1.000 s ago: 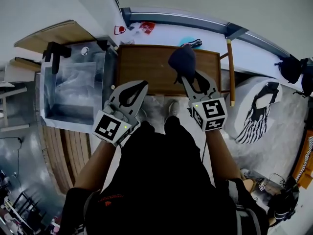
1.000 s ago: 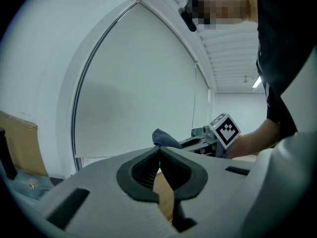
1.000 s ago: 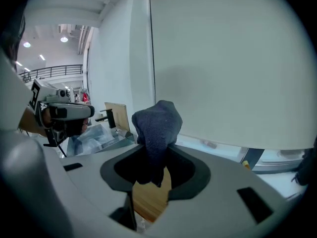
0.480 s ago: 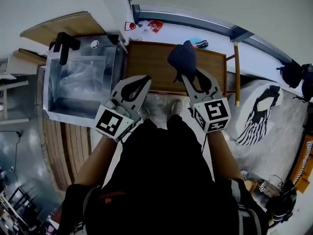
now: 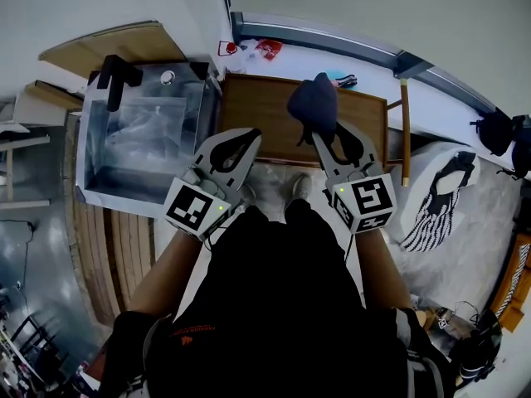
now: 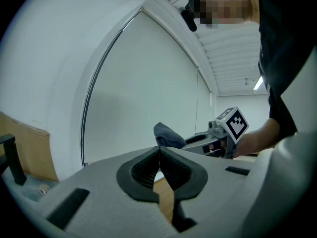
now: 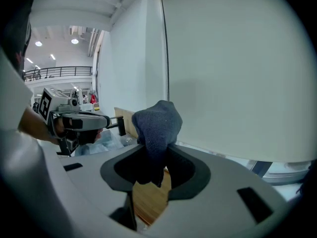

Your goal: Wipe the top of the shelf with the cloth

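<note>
Cloth (image 5: 313, 102) brought slightly nearer wooden shelf top (image 5: 257, 114)
Pinched, bunched, in right gripper (image 5: 321, 131); left gripper (image 5: 249, 138) closed tight, empty. Wiping apparently not yet begun.

The right tool (image 5: 319, 133) holds a dark cloth (image 5: 313, 102) above the wooden shelf (image 5: 257, 110), the left tool (image 5: 249, 136) beside it.

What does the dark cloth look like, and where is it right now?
The cloth is dark blue-grey and looks soft and fuzzy. It is scrunched into a lump, not spread flat. The right tongs are shut on its lower end, so most of it sticks out past their tips. It is over the brown wooden shelf top; whether it touches the wood cannot be told.
</note>
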A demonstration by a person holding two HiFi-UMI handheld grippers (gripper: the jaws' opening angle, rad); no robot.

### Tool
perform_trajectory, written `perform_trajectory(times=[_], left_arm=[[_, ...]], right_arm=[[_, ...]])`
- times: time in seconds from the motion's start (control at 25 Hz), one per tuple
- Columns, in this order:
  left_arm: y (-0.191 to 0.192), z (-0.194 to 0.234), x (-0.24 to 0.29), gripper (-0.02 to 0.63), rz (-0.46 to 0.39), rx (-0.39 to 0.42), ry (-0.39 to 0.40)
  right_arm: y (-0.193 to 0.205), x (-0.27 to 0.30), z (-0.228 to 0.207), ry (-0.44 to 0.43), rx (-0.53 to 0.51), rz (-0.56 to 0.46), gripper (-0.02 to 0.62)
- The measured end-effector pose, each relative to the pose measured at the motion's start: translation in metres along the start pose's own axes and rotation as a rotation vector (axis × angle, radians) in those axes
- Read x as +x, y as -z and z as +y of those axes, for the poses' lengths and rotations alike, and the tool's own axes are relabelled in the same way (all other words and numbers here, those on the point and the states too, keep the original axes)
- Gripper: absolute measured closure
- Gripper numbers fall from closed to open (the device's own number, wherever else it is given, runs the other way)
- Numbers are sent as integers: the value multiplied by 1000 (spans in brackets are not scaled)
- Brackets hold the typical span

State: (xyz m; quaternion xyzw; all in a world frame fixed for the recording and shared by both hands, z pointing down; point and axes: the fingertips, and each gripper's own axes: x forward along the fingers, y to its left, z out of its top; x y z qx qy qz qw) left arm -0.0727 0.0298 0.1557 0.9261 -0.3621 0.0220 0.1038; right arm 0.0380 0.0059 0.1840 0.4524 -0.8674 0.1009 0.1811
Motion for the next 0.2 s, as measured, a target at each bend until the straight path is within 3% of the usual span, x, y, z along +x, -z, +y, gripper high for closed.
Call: perform_trajectory(times=[0.2], left_arm=[[-4, 3, 2, 586, -6, 5, -1]], right_arm=[[-4, 1, 0, -9, -9, -1, 459]])
